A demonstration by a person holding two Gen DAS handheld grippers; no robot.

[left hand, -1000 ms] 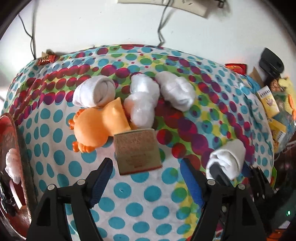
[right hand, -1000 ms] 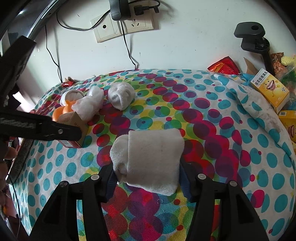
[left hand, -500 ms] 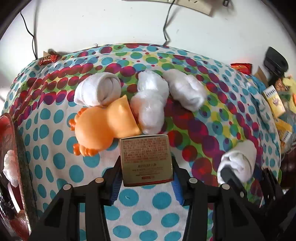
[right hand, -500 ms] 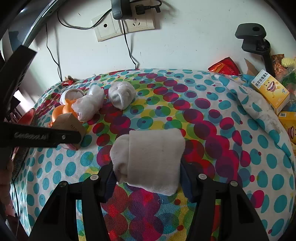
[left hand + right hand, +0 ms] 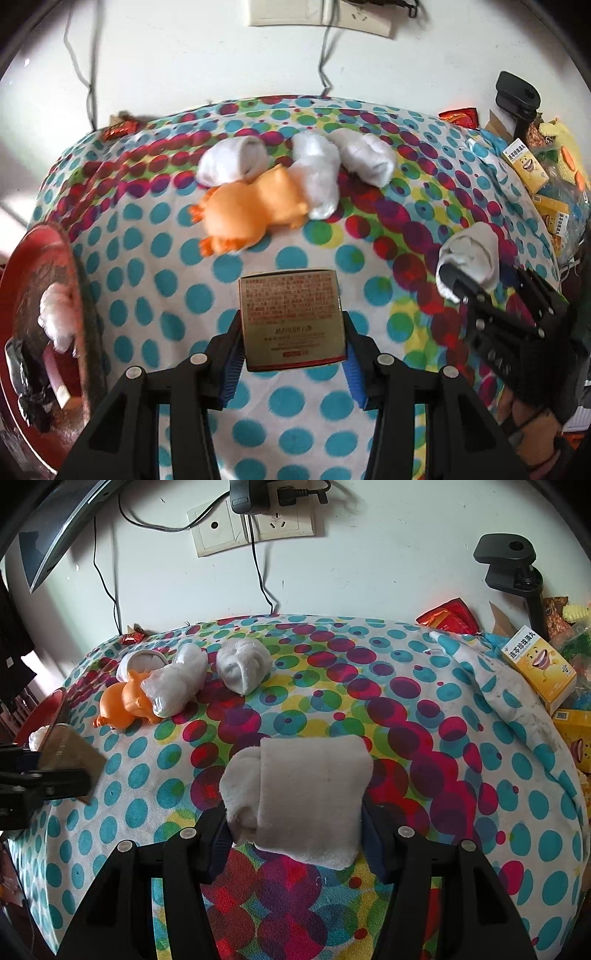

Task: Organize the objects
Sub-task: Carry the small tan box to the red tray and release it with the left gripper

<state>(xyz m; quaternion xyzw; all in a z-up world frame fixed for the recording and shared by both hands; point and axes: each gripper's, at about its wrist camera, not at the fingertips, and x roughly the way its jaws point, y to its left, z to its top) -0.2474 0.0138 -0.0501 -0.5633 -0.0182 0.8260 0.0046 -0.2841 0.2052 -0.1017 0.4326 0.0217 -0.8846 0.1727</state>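
My left gripper (image 5: 291,350) is shut on a gold cardboard box (image 5: 291,317) and holds it above the polka-dot cloth (image 5: 155,295). My right gripper (image 5: 295,834) is shut on a rolled white sock (image 5: 303,794); it also shows in the left wrist view (image 5: 469,254). An orange toy pig (image 5: 247,214) lies further back beside three rolled white socks (image 5: 317,177). In the right wrist view the pig (image 5: 125,701) and socks (image 5: 243,664) lie at the far left, and the box (image 5: 68,757) is at the left edge.
A red basket (image 5: 40,295) with a white sock inside stands at the left edge. Yellow medicine boxes (image 5: 539,664) and snack packets crowd the right side. Wall sockets with cables (image 5: 258,528) are on the wall behind. A black clamp (image 5: 513,565) stands at back right.
My left gripper closed on the gold box, lifted it and drew it back from the pig and socks. My right gripper kept hold of the sock, nearly still.
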